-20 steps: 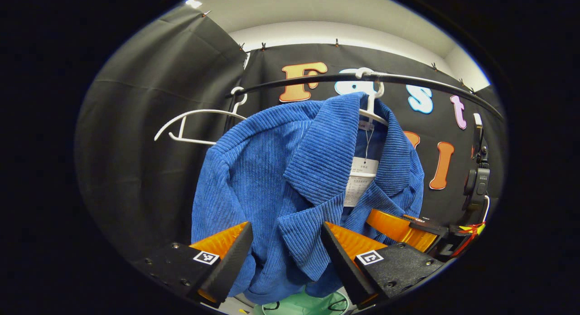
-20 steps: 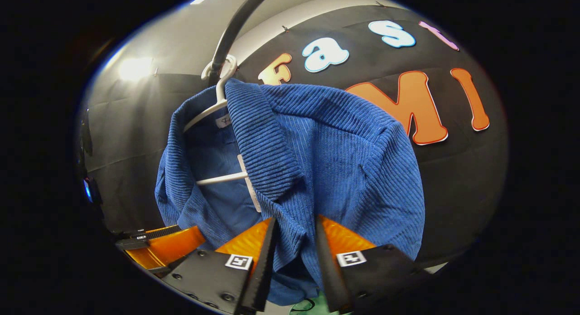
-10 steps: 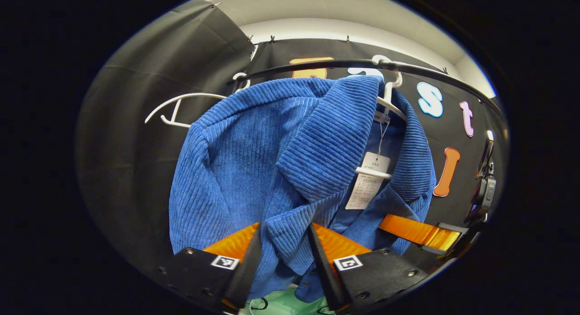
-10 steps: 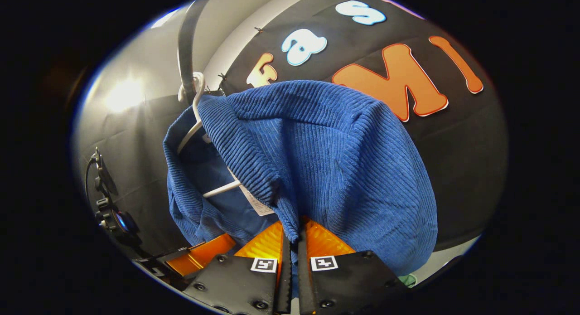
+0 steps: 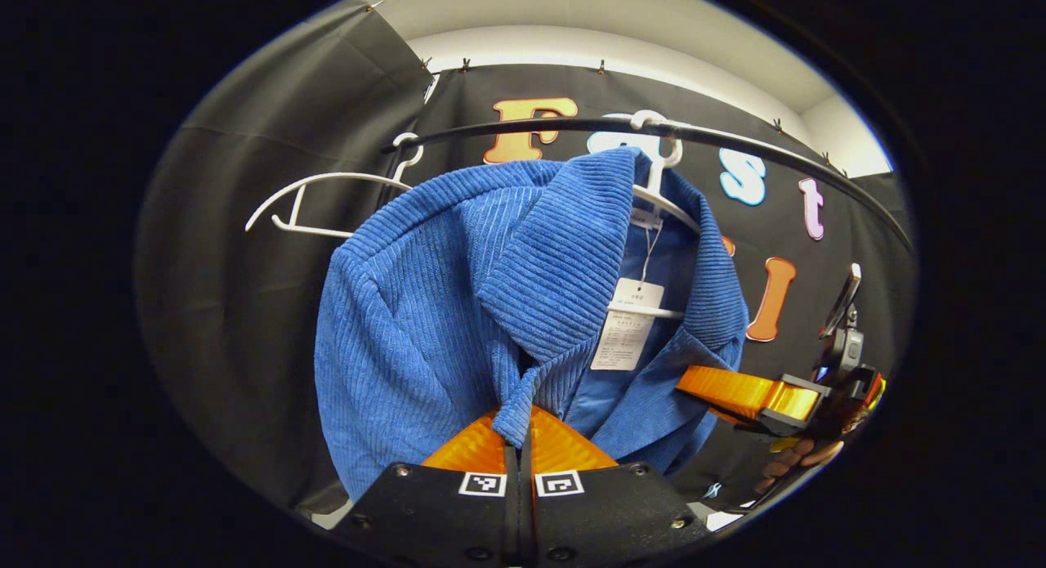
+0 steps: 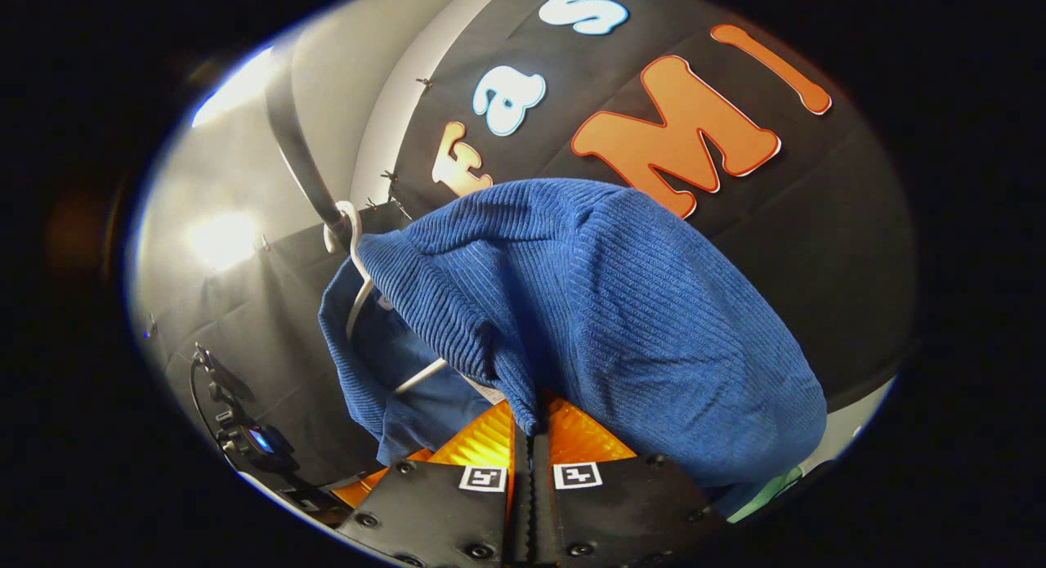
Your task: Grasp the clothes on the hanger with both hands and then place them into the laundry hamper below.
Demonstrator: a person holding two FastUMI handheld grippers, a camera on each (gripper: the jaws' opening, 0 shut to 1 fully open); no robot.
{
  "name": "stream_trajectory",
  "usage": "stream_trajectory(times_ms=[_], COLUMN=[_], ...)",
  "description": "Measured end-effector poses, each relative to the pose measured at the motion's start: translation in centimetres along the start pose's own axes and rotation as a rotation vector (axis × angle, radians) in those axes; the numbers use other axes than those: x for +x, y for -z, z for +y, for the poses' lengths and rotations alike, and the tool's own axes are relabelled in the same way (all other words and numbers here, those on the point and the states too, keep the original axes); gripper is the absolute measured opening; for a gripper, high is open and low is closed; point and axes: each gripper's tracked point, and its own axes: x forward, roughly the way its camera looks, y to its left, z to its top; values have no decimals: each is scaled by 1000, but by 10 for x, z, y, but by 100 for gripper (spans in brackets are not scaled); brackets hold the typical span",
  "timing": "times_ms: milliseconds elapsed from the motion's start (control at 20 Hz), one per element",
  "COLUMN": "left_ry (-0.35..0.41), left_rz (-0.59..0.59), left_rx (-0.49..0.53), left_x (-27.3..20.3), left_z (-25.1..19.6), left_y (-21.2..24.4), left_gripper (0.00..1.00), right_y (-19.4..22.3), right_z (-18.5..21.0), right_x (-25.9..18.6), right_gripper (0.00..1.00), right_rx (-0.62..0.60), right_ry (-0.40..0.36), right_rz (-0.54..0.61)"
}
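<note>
A: What is the left gripper [image 5: 518,447] doing?

B: Its fingers are clenched on the tip of the near lapel of the blue corduroy jacket [image 5: 458,306]. In the right gripper view the right gripper [image 6: 529,437] is pinching the other lapel in the same way. The jacket is hanging on the white hanger [image 5: 663,204], which is hooked on the black rail [image 5: 735,147] at the far side.

A: How should the person be doing this step well?

B: I think both pinches are sitting very near the fabric edge, so the cloth may be slipping out. Both hands should be drawing the lapels apart and toward the near side together, so the shoulders are sliding off the hanger and not dragging it along the rail.

A: And the hamper?

B: A small green patch [image 6: 764,490] is showing below the jacket; I cannot tell if it is the hamper.

A: Is any writing readable?

B: A white paper tag [image 5: 626,324] is hanging inside the collar, but its print is too small to read.
</note>
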Motion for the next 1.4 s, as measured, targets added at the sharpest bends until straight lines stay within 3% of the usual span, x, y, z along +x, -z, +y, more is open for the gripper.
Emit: stream_trajectory(times_ms=[100, 150, 200, 550, 1150, 1400], left_ry=[26, 40, 55, 154, 326, 342], left_rz=[1, -4, -6, -8, -72, -143], left_rx=[6, 1, -8, -37, -5, -13], left_x=[-14, -23, -28, -54, -55, -51], left_z=[-3, -4, -5, -3, 57, 85], left_y=[-8, -12, -17, -45, -105, -148], left_gripper=[0, 0, 0, 0, 2, 0], right_y=[-5, -7, -10, -29, -71, -103], right_z=[6, 9, 11, 20, 33, 35], right_x=[-8, -16, -22, -47, -56, -60], right_gripper=[8, 1, 8, 8, 8, 7], right_rx=[5, 10, 18, 95, 202, 202], right_ry=[-23, -32, -41, -72, -88, -78], right_rz=[-7, -11, -18, -67, -235, -310])
